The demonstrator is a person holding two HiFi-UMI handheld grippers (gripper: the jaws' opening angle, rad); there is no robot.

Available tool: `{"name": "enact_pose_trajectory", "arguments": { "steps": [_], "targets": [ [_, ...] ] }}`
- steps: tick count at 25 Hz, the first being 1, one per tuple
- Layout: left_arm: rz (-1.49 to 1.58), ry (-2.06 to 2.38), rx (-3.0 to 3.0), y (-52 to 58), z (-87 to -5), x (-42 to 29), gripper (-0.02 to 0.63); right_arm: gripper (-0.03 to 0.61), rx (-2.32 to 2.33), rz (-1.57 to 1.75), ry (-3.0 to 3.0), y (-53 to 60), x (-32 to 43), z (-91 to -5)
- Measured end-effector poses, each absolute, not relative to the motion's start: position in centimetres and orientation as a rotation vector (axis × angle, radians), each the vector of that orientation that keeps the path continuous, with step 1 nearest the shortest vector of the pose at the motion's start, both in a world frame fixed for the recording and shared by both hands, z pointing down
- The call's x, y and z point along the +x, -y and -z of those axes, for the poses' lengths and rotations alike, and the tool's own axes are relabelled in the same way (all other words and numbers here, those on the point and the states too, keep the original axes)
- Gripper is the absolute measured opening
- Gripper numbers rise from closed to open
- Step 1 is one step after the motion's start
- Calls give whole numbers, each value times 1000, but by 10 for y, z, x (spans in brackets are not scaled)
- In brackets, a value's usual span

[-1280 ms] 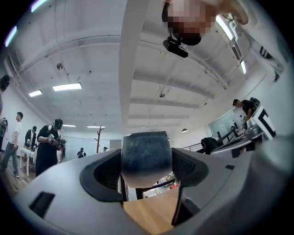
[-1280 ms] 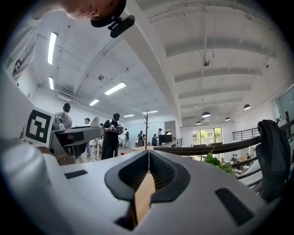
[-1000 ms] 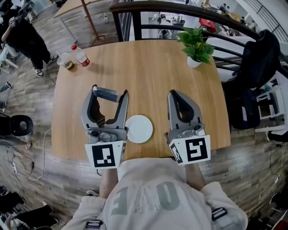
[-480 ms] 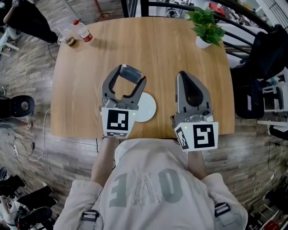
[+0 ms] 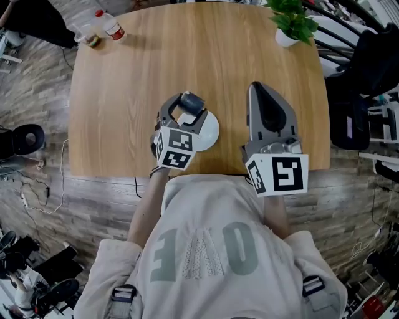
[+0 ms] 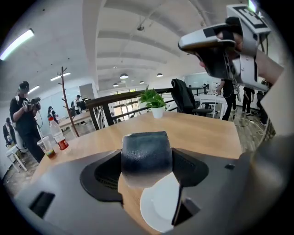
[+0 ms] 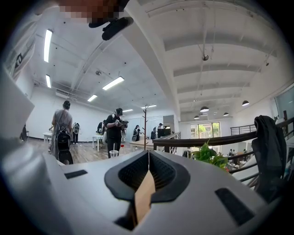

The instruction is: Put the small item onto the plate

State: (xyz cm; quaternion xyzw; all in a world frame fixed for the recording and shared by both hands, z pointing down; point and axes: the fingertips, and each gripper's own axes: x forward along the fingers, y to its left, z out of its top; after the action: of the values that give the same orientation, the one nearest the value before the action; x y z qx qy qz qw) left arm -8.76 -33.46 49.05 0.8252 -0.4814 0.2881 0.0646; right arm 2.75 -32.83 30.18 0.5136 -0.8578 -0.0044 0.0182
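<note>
Head view: left gripper (image 5: 186, 107) swung in from plate's (image 5: 211, 132) 9 o'clock, now over 11 o'clock rim, clamping small item (image 6: 146, 153). Drop looks next imo. Right gripper (image 5: 257, 91) closed, empty.

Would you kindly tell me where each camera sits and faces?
Head view: on the head, facing steeply down at the table; left gripper, right gripper, torso show.
Left gripper view: on left gripper, along jaws clamping the dark item near the plate.
Right gripper view: on right gripper, along closed jaws into the room.
All share the plant.
</note>
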Motion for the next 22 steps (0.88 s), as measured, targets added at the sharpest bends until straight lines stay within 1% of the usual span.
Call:
{"name": "enact_pose_trajectory", "arguments": {
  "steps": [11, 17, 22],
  "targets": [
    [-1142, 1144, 2283, 305, -582, -77, 318, 18, 1590, -13, 2630, 328, 27, -311],
    [-1238, 1027, 2227, 290, -610, -70, 319, 18, 1615, -30, 2597, 329, 35, -315],
    [-1261, 996, 2211, 287, -616, -68, 319, 18, 1615, -43, 2586, 329, 37, -318]
  ]
}}
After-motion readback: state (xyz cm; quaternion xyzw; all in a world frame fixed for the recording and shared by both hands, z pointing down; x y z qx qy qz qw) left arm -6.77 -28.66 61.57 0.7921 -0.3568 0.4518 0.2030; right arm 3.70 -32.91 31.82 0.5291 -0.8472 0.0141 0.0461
